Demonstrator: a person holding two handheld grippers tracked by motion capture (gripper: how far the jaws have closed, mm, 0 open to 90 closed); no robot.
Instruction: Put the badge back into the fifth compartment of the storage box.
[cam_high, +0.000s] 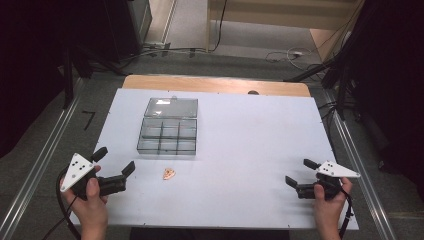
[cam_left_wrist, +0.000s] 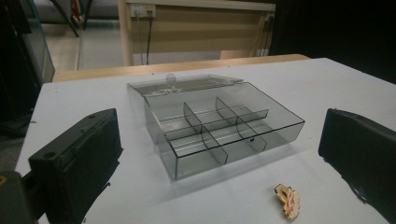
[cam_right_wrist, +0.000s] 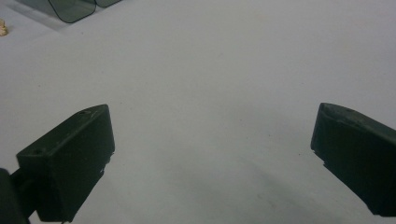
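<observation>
While both hands rest at the near edge of the white bench (cam_high: 240, 135), the high view has the left tongs (cam_high: 116, 161) at the near left with jaws spread apart and holding nothing. The right tongs (cam_high: 300, 171) sit at the near right, also apart and empty. A clear compartment box (cam_high: 168, 135) stands on the left half of the bench, its lid (cam_high: 171, 107) laid open on the far side. A small orange charm (cam_high: 169, 173) lies on the bench just near of the box, to the right of the left tongs.

From the left gripper view, the box (cam_left_wrist: 219, 133) sits ahead between the open jaws, and the charm (cam_left_wrist: 287, 200) lies near the right jaw, touching neither.

From the right gripper view, the jaws stand wide over bare bench (cam_right_wrist: 210, 93); a box corner (cam_right_wrist: 74, 7) shows far left.
</observation>
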